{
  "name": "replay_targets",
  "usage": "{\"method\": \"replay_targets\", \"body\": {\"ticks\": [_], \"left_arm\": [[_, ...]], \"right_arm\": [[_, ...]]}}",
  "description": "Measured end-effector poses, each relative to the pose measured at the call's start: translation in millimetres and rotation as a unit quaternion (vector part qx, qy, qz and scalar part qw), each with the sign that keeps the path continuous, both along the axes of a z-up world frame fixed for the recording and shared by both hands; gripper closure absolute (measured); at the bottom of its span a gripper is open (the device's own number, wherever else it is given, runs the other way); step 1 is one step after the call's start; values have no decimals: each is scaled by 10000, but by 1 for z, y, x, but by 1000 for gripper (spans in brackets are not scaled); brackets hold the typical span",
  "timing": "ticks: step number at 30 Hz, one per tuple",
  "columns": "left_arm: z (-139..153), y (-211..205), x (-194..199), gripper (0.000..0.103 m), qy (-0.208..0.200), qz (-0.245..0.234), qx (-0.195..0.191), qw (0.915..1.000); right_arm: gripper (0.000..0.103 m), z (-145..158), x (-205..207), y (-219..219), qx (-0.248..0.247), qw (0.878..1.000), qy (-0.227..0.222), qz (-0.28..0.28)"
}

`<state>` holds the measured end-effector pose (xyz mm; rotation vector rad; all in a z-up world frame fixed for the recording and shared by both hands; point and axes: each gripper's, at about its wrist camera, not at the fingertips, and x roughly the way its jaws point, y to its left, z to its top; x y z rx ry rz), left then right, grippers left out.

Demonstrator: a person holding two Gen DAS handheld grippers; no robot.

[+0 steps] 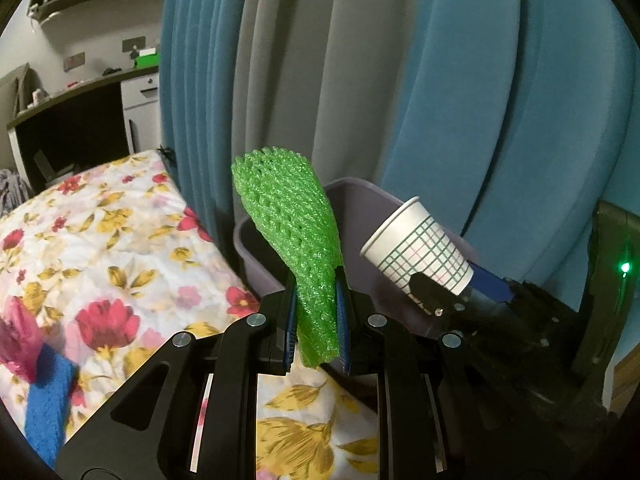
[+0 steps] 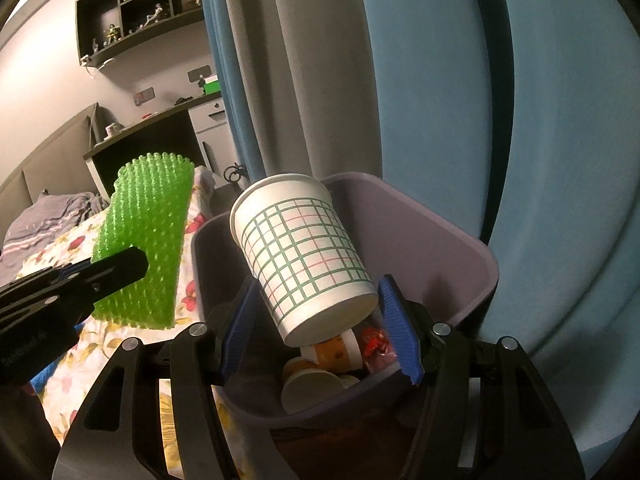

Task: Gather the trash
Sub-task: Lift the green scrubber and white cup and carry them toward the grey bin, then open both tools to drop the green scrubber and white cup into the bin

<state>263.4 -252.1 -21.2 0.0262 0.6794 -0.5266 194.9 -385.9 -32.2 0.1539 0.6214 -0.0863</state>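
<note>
At the centre of the left wrist view, the left tongs (image 1: pixel 316 320) are clenched on a green foam fruit net (image 1: pixel 290 236), which stands up above the near-left rim of a purple trash bin (image 1: pixel 360 196). In the right wrist view, the right tongs (image 2: pixel 320 320) grasp a tilted white paper cup (image 2: pixel 302 252) with a grid print directly over the bin's opening, where other cups (image 2: pixel 312 384) and a red wrapper (image 2: pixel 374 340) lie. A floral bedspread (image 1: pixel 120 260) fills the lower left.

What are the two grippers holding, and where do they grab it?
The left gripper pinches the green foam net at its lower end. The right gripper clamps the checked paper cup by its sides near the base.
</note>
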Motion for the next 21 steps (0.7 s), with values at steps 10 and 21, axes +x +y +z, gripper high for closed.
{"method": "replay_targets", "body": {"ticks": [10, 21], "left_arm": [[-14, -17, 12, 87, 241, -192, 0, 9995], [-23, -26, 22, 87, 422, -322, -69, 9986]], "right_arm": [[43, -6, 2, -5, -16, 9999, 112, -60], [43, -8, 3, -6, -72, 9998, 141, -80]]}}
